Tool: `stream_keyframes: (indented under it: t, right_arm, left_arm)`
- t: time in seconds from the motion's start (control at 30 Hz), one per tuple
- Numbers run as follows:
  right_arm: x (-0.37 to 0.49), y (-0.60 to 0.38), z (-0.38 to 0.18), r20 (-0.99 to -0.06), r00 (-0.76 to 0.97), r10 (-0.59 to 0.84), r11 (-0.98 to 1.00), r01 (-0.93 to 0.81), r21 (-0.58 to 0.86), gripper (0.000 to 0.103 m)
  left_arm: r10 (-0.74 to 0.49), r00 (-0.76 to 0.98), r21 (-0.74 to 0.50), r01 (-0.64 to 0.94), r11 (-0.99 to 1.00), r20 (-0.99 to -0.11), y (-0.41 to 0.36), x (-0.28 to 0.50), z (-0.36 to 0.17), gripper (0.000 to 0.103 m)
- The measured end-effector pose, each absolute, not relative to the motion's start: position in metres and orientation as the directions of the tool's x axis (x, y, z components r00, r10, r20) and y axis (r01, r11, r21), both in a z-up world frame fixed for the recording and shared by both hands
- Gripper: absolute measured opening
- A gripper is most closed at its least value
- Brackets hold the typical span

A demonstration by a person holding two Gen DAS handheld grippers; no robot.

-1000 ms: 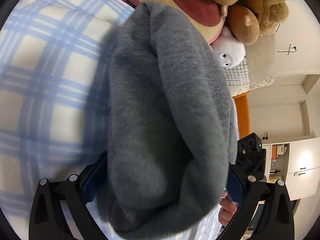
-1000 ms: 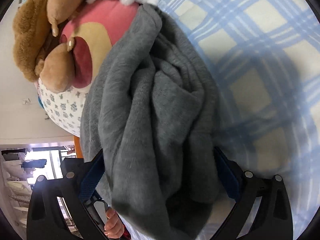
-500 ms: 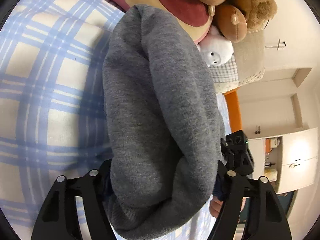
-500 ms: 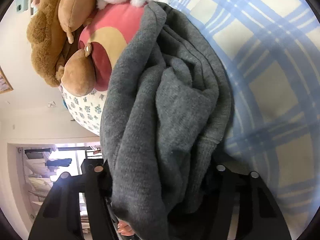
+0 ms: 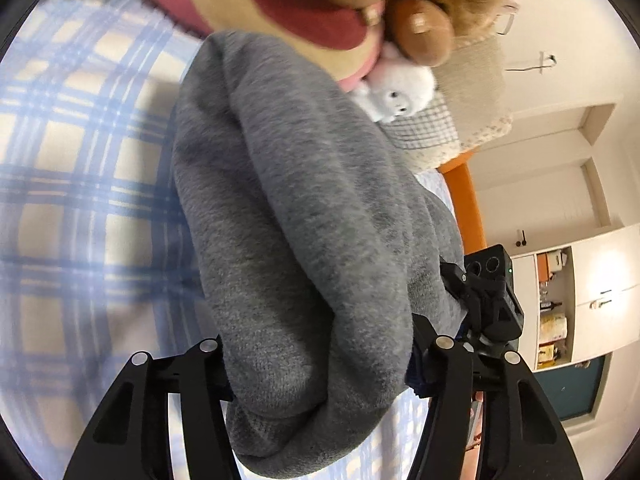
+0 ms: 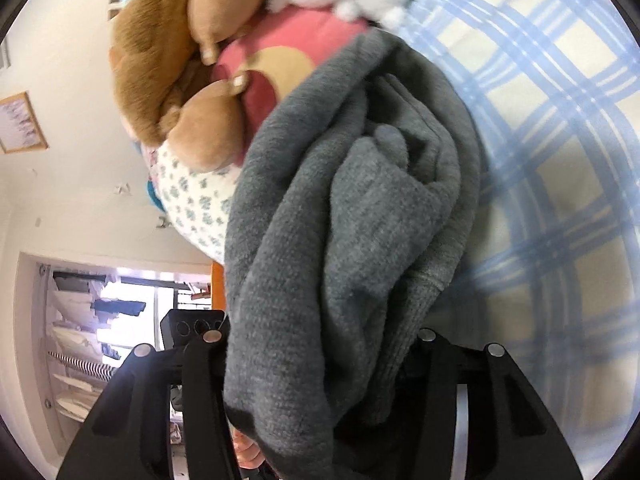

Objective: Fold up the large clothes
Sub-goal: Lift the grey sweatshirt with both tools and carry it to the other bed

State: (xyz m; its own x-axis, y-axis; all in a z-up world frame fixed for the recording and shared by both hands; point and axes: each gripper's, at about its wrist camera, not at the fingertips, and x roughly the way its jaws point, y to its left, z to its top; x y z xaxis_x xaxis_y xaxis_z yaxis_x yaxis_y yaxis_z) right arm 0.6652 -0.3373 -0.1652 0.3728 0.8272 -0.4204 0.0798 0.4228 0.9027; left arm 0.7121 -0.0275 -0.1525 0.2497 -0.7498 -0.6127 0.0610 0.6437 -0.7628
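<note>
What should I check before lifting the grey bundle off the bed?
1. Left tool around the sweater: ok, bulk sits between its closing jaws.
2. Right tool around the sweater's other end: ok, folds fill the gap between its jaws as they close.
3. Grip firm on both sides: cannot tell, pads are hidden by fabric.
4. Folds tidy: not ok, the right wrist view shows loose, bunched layers.
5. Clearance from the plush toys: not ok, the sweater's far end lies against the pink cushion.
6. Loose hem below the tools: cannot tell, the bottom edge runs out of view.
</note>
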Motion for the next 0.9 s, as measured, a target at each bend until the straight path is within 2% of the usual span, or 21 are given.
stream_keyframes:
  t: [0.27,0.63,0.9]
  right_arm:
    - [0.616,-0.31,-0.097,-0.357,0.356,0.863,0.392,-0.027,0.92,0.05]
    - [0.531,-0.224,-0.015,-0.339,0.277,0.899,0.385,-0.132,0.913,0.05]
    - [0.481,-0.115,0.029,-0.316,0.166,0.934,0.348,-0.228,0.909,0.05]
  left_arm:
    - [-0.695,0.365,-0.675,0.205,0.709,-0.619,-0.012,0.63,-0.063,0.061]
    - [-0.635,0.468,-0.617,0.215,0.757,-0.615,0.058,0.51,0.024,0.061]
    - [-0.545,0.57,-0.561,0.17,0.81,-0.614,0.161,0.407,0.085,0.061]
